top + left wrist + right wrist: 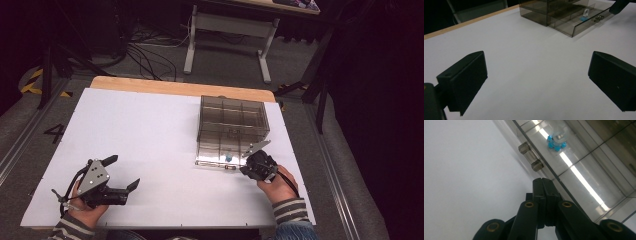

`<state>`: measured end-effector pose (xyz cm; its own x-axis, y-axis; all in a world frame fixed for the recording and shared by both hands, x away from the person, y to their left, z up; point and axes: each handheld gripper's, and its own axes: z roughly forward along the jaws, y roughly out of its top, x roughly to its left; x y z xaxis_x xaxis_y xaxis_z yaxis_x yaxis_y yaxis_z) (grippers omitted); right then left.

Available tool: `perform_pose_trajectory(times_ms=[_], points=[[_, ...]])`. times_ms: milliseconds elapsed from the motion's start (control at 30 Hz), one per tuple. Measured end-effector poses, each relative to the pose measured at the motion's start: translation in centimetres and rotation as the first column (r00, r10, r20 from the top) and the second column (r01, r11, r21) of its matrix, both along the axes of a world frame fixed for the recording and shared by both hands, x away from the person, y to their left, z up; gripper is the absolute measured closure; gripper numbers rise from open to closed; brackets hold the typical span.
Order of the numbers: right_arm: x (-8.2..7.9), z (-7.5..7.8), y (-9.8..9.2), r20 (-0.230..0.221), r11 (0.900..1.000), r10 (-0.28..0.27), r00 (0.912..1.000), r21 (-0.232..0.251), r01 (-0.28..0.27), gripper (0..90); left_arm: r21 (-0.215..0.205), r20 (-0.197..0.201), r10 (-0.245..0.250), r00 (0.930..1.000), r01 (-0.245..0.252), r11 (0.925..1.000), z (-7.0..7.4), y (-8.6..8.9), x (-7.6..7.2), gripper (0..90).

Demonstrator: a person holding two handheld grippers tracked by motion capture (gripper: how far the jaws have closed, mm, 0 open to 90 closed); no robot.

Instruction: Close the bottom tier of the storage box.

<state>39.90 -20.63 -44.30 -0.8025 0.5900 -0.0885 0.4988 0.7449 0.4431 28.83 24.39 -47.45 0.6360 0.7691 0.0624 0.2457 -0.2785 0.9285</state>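
Touching the drawer [584, 182] front, jaws-together right hand-held gripper [543, 181].

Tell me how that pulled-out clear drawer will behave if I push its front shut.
The drawer looks like thin, rigid plastic, so it probably slides easily. The organizer box seems light and may skid on the smooth table. The small blue-and-clear piece inside may roll or shift.

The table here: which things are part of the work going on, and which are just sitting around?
In use: smoky clear drawer box, its pulled-out bottom drawer, the small blue-and-clear piece inside, right gripper shut at the drawer front.
Just around: left gripper, open; floor cables; desk frame.
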Motion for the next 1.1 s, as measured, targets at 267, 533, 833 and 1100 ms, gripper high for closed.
perform_pose_trajectory(times_ms=[267, 533, 833, 1100], points=[[0.4, -0.8, 0.1, -0.015, 1.000, -0.011, 0.9998, -0.005, 0.011, 90.0, 0.001, 0.000, 0.000, 1.0000, 0.000, 1.0000, 0.0, 0.0, 0.0, 2.9], [0.7, -1.7, 0.7, -0.023, 1.000, -0.002, 0.9997, -0.007, 0.001, 90.0, 0.002, 0.000, 0.000, 1.0000, 0.000, 1.0000, 0.0, 0.0, 0.0, 2.9], [1.0, -2.0, 0.8, -0.022, 1.000, -0.007, 0.9997, 0.003, 0.007, 90.0, 0.002, 0.002, 0.000, 1.0000, 0.000, 1.0000, 0.0, 0.0, 0.0, 2.9], [1.0, -2.1, 0.8, -0.016, 1.000, -0.012, 0.9998, 0.007, 0.012, 90.0, 0.003, 0.001, -0.001, 1.0000, 0.001, 1.0000, 0.0, 0.0, 0.0, 2.9]])
